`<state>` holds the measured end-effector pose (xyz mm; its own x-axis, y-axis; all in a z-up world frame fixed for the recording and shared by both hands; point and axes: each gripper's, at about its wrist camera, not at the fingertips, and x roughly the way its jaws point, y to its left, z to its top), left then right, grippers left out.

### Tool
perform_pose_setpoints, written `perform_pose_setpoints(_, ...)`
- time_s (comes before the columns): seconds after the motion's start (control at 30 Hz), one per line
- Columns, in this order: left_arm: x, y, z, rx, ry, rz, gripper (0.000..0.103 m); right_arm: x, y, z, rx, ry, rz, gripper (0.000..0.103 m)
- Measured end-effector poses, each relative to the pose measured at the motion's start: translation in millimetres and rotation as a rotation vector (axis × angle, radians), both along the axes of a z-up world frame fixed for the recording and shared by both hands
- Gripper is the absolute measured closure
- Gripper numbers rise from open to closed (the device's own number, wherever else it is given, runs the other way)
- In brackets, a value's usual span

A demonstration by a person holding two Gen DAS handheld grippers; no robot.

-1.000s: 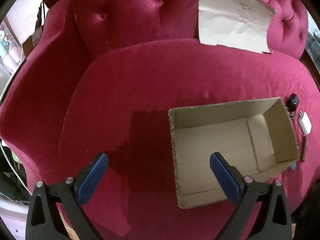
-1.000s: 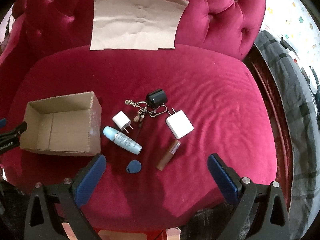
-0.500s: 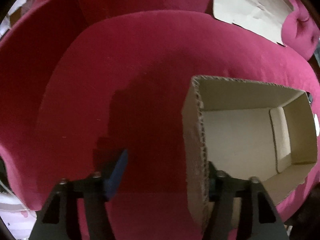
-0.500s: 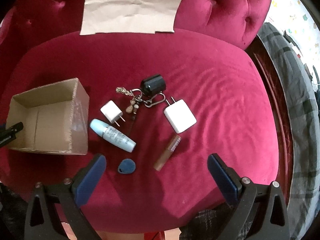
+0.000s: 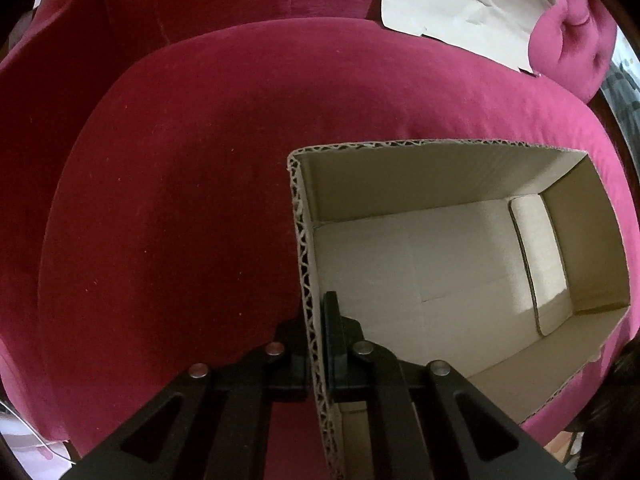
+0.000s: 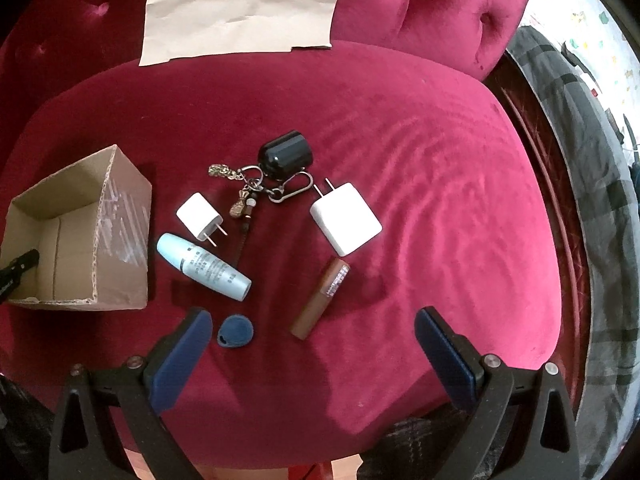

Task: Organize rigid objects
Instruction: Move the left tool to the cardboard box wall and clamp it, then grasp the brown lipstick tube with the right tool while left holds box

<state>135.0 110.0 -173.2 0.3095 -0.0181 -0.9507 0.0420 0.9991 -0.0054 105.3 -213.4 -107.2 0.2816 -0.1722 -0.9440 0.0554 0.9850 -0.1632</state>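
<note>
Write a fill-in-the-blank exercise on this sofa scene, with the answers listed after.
1. The left tongs are shut on the wall of the ____ corrugated cardboard box.
2. The right tongs hover ____ above the crimson velvet seat cushion.
3. The small blue oval key fob lies nearest the right tongs' ____ finger.
4. The two white plug-in chargers lie ____ the box.

Answers: empty; open; left; outside

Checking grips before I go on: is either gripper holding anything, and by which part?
The left gripper is shut on the cardboard box, pinching its near side wall at the rim. The right gripper is open above the cushion, holding nothing.
</note>
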Motion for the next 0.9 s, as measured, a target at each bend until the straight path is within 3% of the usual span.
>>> perform_pose_setpoints(0.3, 5, 2, 2, -0.001, -0.003, -0.001, 0.098, 2, -20, -17, 0.021, -0.009, -0.064, 0.0)
perform_pose_setpoints(0.9, 0, -2, 2, 0.013, -0.013, -0.016, 0.098, 15, -39, -64, 0.03, -0.027, -0.086, 0.0)
